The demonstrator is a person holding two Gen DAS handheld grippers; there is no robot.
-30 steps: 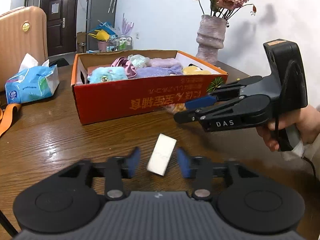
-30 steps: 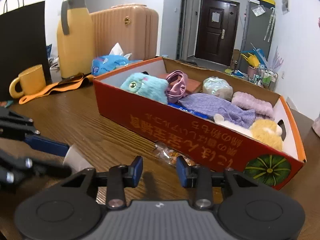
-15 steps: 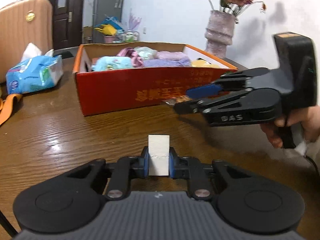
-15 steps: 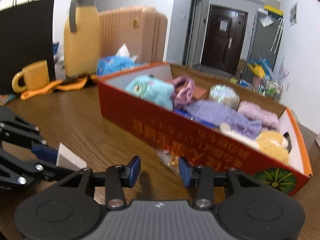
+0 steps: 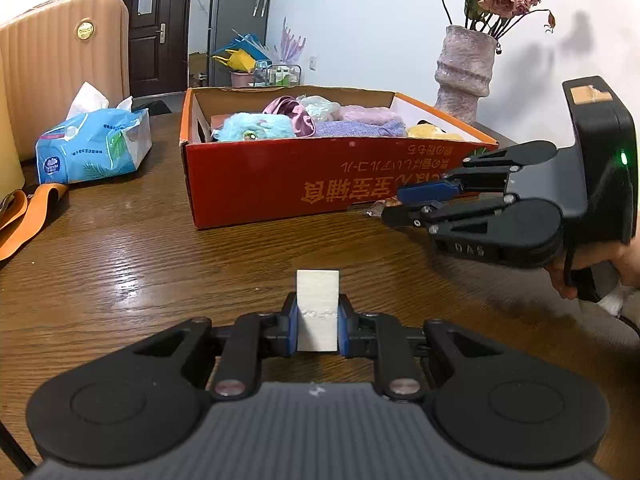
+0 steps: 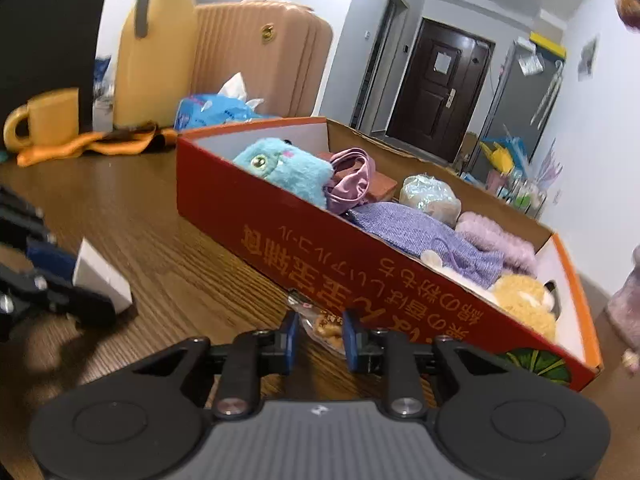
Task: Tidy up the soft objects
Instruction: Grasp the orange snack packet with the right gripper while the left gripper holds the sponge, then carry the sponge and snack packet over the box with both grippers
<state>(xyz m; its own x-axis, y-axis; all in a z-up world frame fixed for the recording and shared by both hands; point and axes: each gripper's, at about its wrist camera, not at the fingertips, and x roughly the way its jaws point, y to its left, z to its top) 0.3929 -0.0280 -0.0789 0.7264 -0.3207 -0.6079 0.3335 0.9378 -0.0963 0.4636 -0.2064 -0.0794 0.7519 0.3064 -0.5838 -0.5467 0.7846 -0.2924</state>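
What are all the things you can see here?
Box: one, red, mid-table.
Plush toy: one, blue, in box.
Cloth: one, purple, in box.
Plush: one, yellow, box's end.
Tissue pack: one, blue, left of box.
Vase: one, pinkish, behind box.
Suitcase: one, peach, beyond table.
Mug: one, yellow, far table edge.
Block: one, white, in left claw.
Snack packet: one, clear, by box front.
Left claw: black, just closed on block.
Right claw: black, just closed on snack packet.

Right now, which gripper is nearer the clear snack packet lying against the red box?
Right. The right gripper has its jaws around the snack packet; the left gripper is away from it, clamping a white block.
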